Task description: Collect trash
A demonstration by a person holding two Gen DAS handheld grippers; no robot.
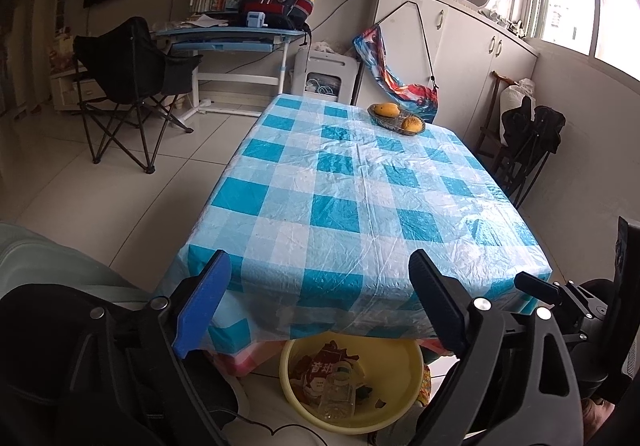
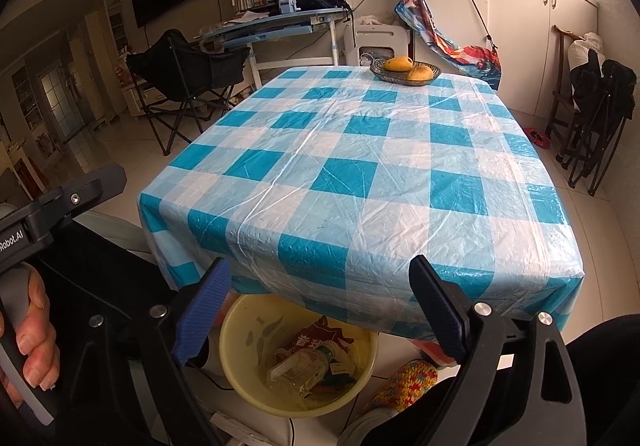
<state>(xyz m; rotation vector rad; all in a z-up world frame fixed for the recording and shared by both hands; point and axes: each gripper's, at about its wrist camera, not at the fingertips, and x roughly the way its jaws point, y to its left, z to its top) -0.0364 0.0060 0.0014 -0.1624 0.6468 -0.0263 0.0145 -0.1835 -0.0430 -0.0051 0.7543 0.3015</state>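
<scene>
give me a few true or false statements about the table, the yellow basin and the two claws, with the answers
1. The round yellow plastic basin sits on the floor at the near edge of the table covered in a blue and white checked plastic cloth. True.
2. The basin is empty. False: it holds a clear plastic bottle and a red printed wrapper.
3. The left claw grips the bottle. False: its jaws stand wide apart with nothing between them.
4. A dark woven dish with yellow-orange fruit sits at the table's far end. True.
5. The right claw is open. True.
</scene>
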